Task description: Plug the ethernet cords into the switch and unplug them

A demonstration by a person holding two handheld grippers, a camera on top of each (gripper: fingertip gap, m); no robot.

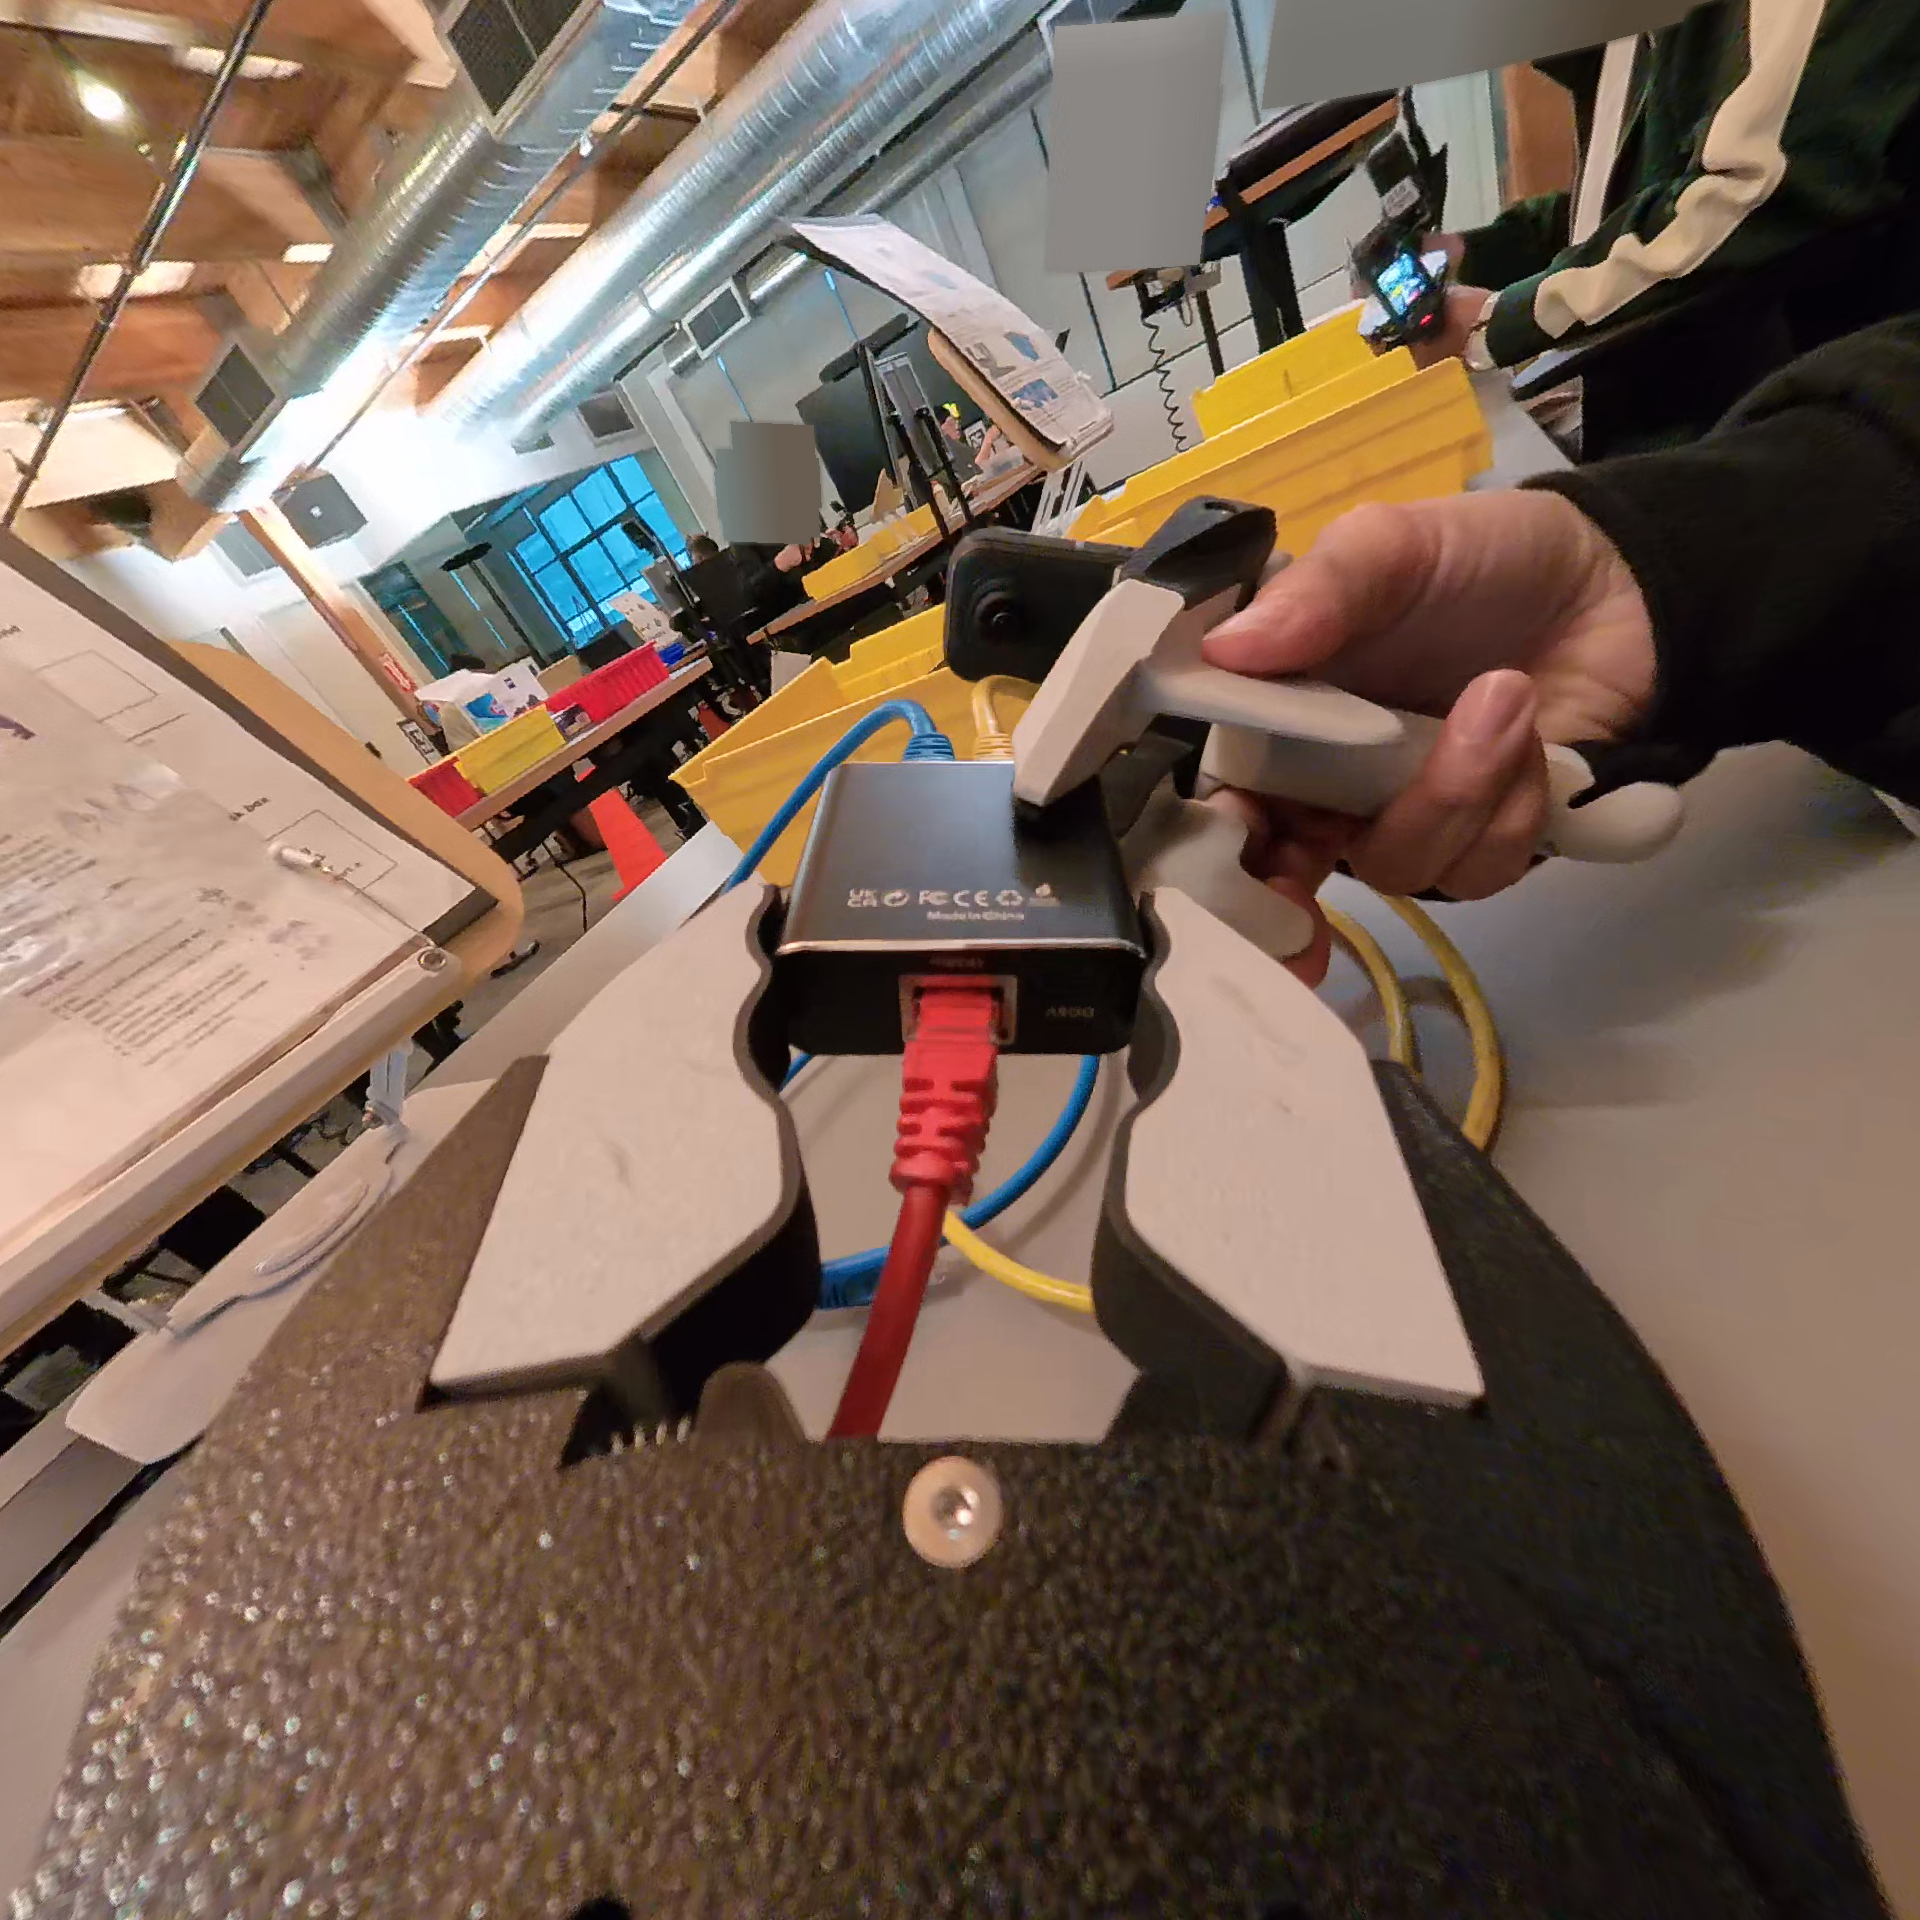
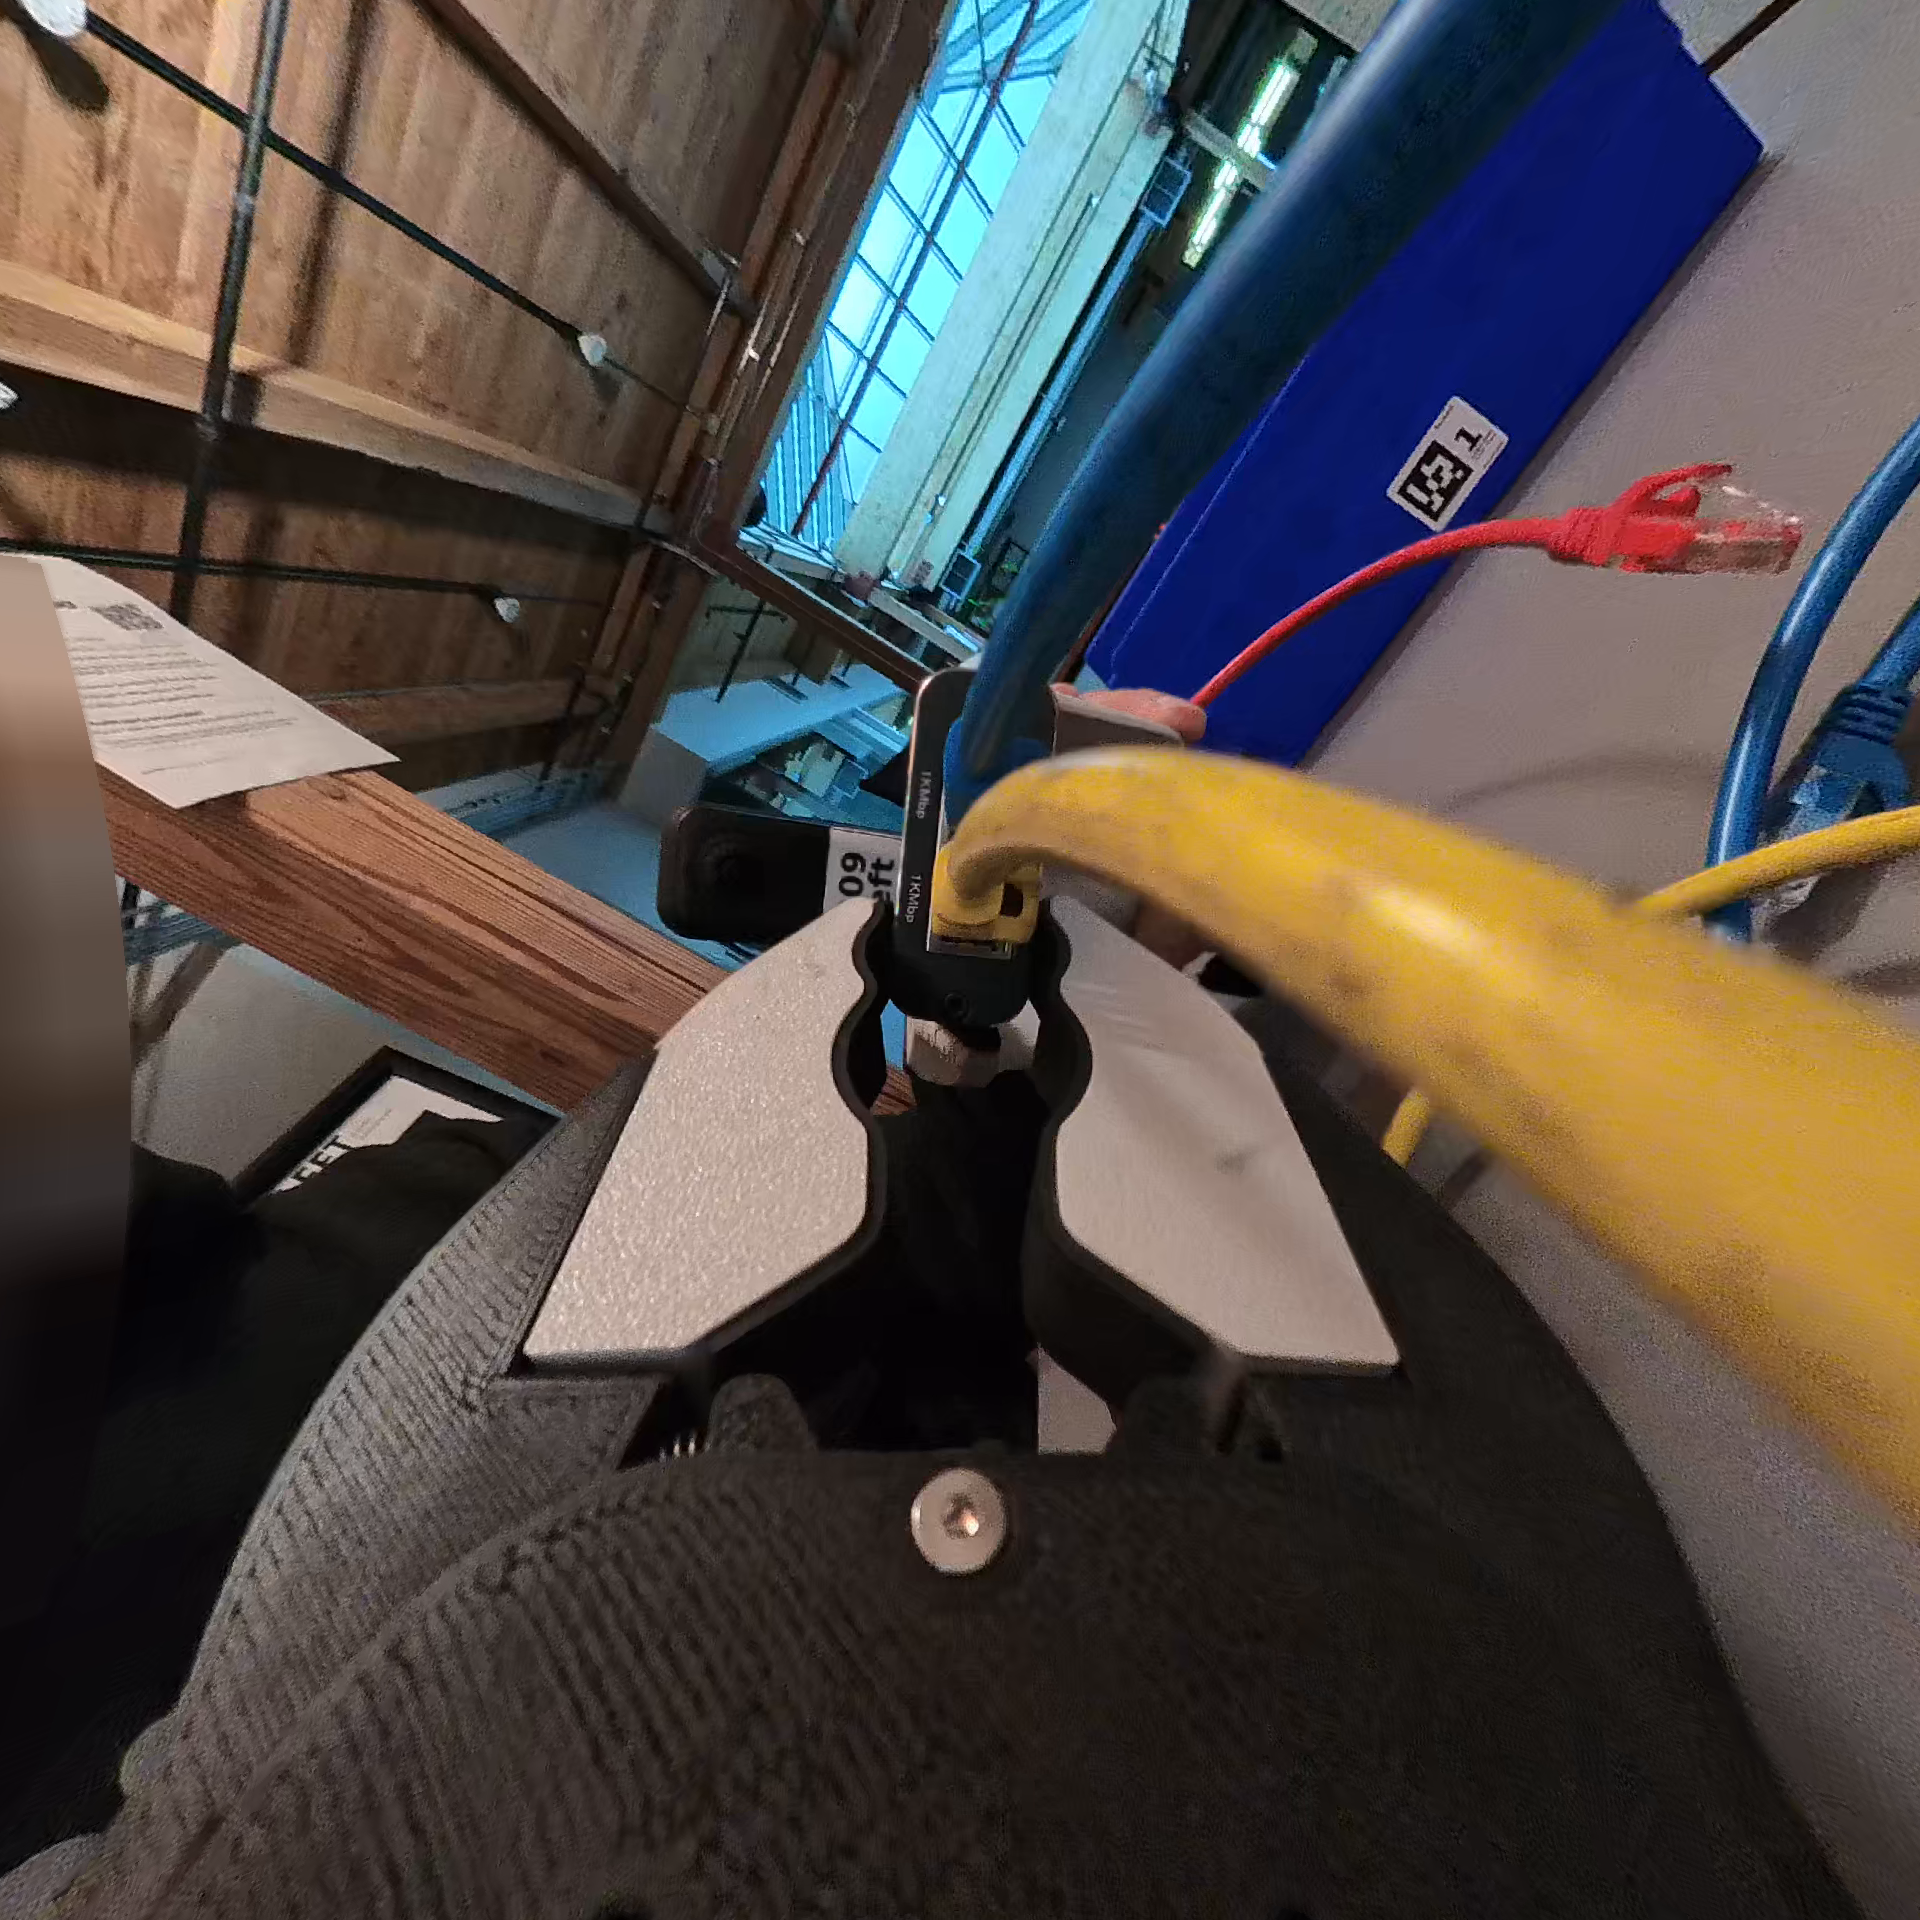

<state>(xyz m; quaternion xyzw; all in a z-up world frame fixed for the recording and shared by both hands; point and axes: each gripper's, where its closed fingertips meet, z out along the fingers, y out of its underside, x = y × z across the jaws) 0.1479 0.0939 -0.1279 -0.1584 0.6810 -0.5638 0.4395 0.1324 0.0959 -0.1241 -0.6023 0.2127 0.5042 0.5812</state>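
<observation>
Clamping switch (image 1: 951,894), both grippers level

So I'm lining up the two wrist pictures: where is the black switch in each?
Left wrist view: the switch sits centre frame, clamped between the left tongs, red cord plugged into its near face.
Right wrist view: the switch shows edge-on at centre, above the right tongs.
Shared landmark: the yellow cord.

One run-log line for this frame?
left claw: shut on switch | right claw: shut on switch corner | red cord, blue, yellow cord: plugged
</observation>
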